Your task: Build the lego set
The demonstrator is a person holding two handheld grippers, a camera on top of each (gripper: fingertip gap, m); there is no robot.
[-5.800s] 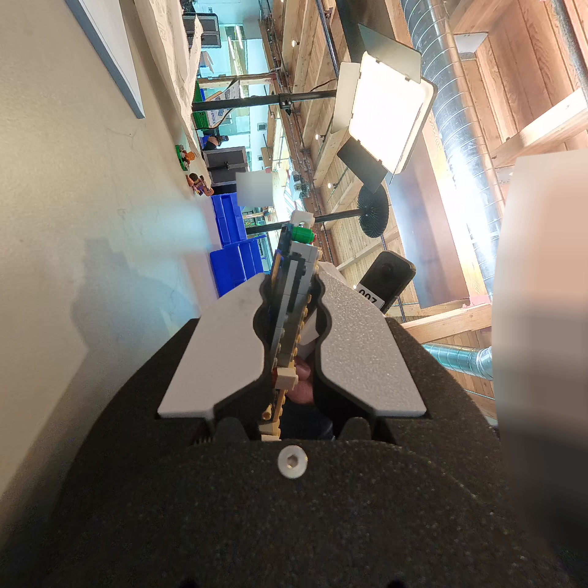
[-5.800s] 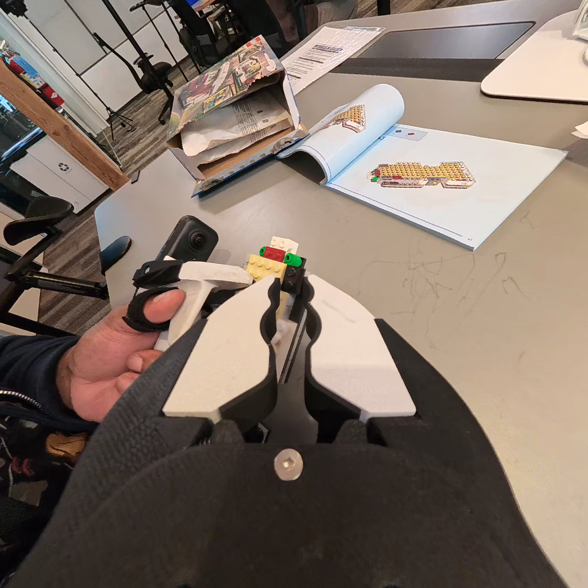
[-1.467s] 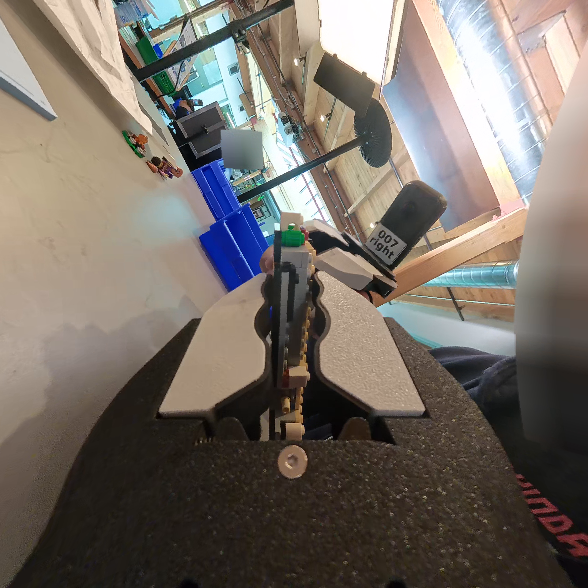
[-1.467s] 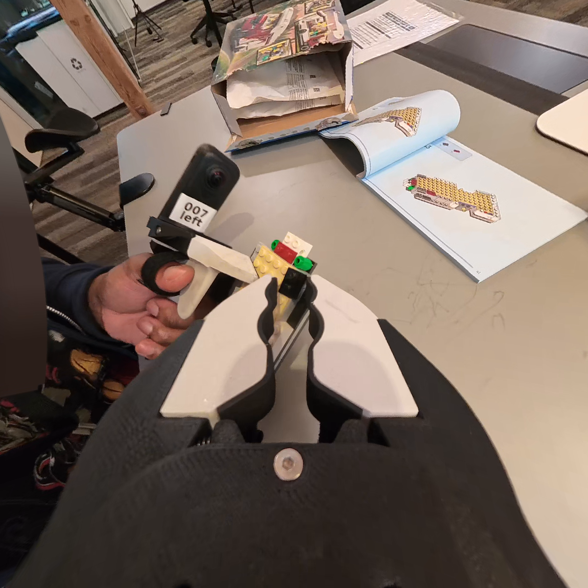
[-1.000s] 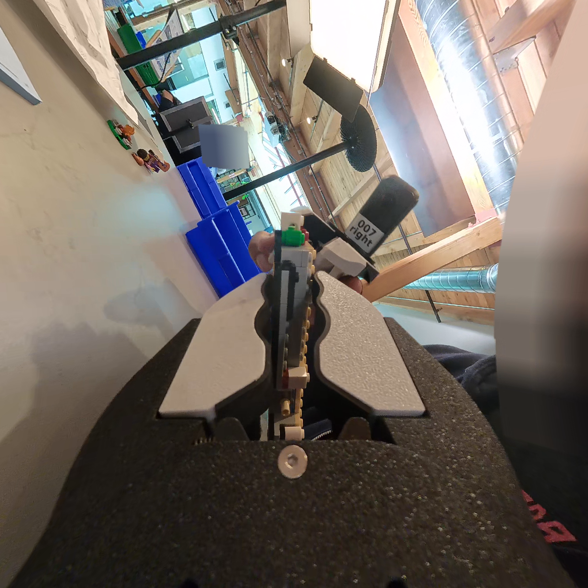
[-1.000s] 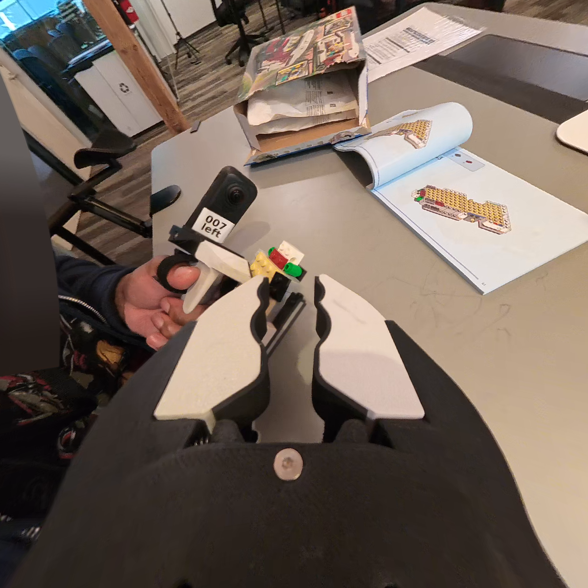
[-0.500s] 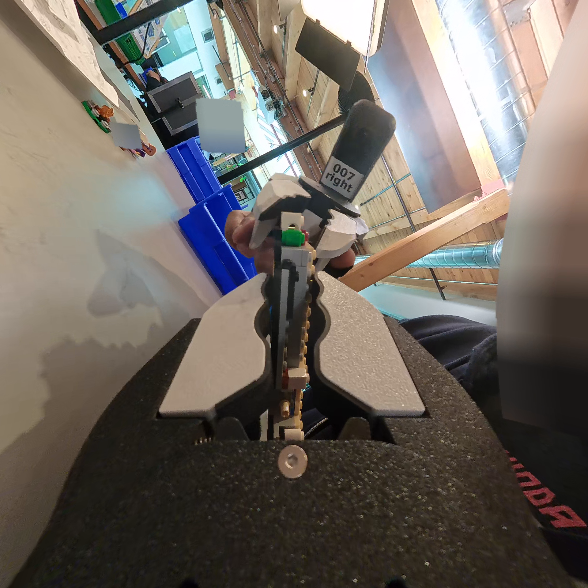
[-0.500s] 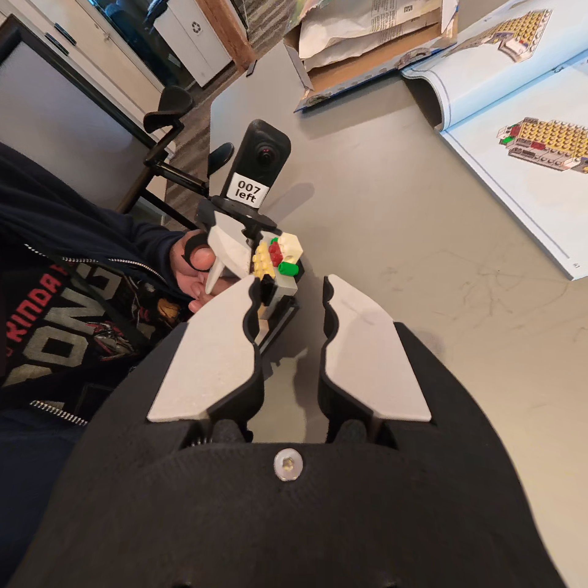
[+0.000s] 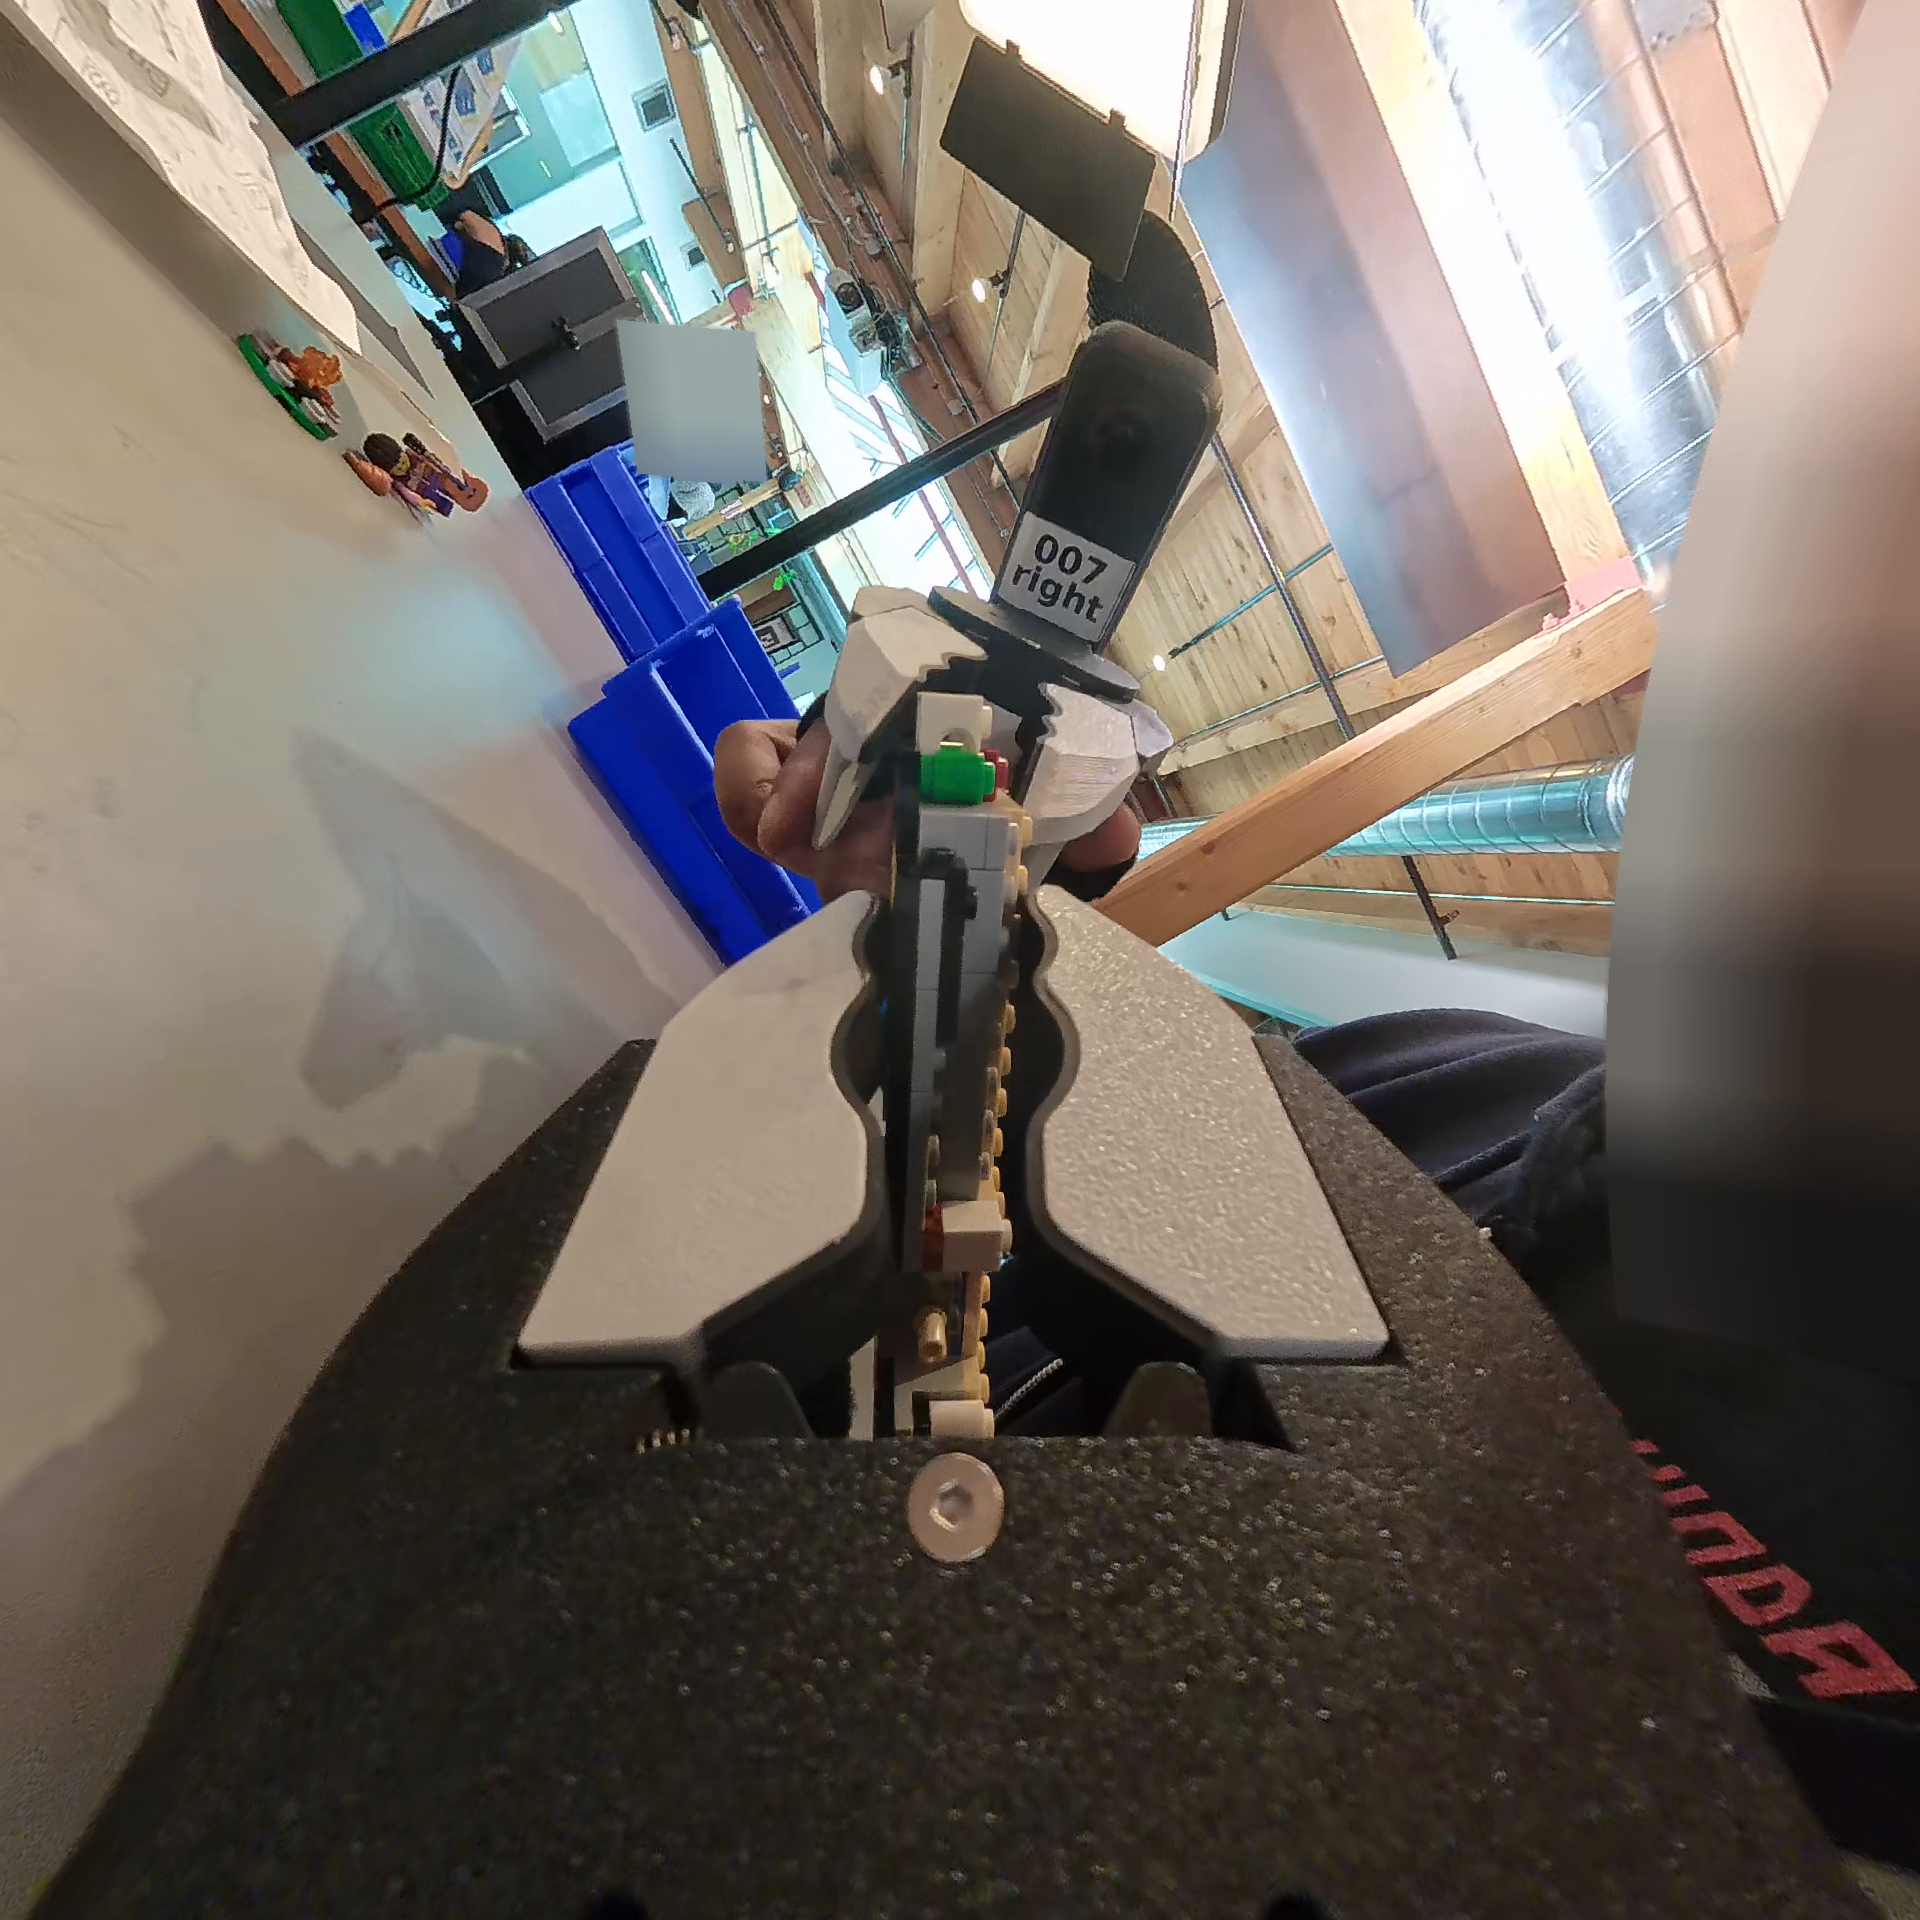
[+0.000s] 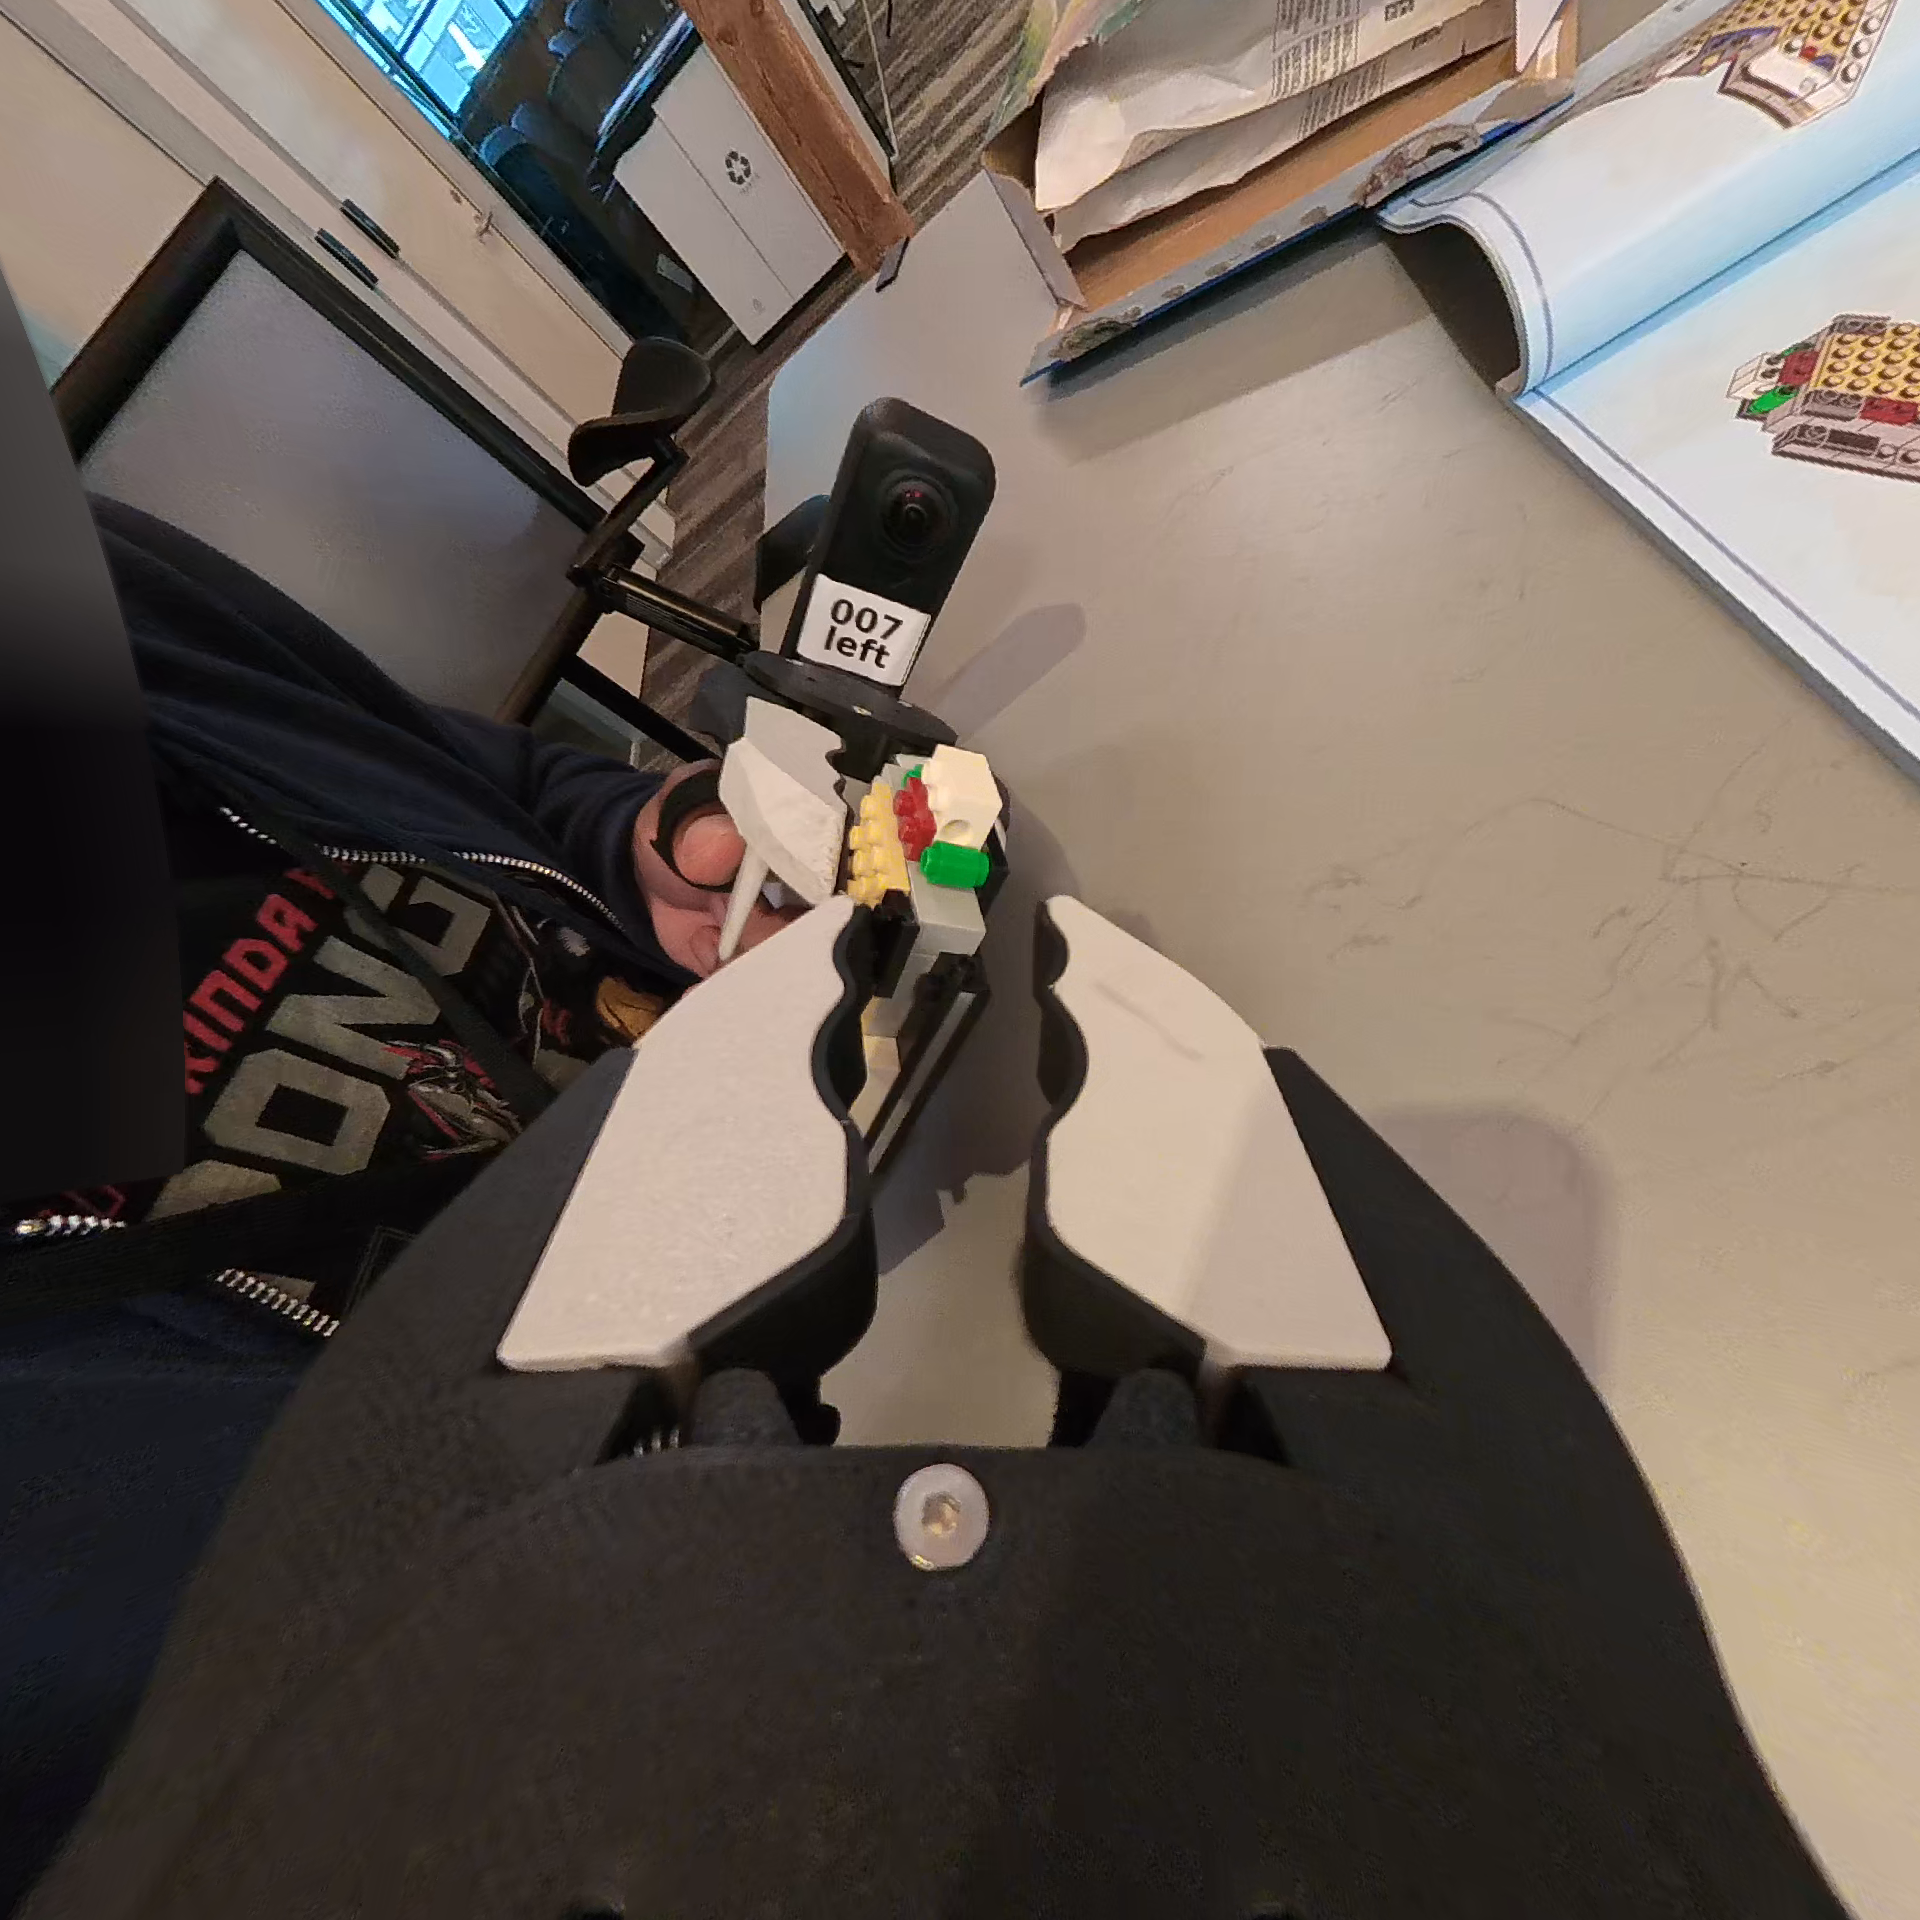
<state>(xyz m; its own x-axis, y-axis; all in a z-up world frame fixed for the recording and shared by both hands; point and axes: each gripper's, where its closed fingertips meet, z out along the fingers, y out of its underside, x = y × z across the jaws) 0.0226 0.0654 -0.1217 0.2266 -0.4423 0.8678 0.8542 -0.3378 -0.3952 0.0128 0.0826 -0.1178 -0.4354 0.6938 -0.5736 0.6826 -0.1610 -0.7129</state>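
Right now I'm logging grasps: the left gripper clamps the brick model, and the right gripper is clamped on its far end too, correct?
Not quite. The left gripper does clamp the brick model, but the right gripper is open: the right wrist view shows a gap between model and right finger.

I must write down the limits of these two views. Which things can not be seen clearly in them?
- Multicoloured toy-brick model: in the left wrist view, its lower end is hidden behind the left gripper body.
- Open light-blue instruction booklet: cut off by the right wrist view's edge.
- Small toy figures on the grey table: too small in the left wrist view.
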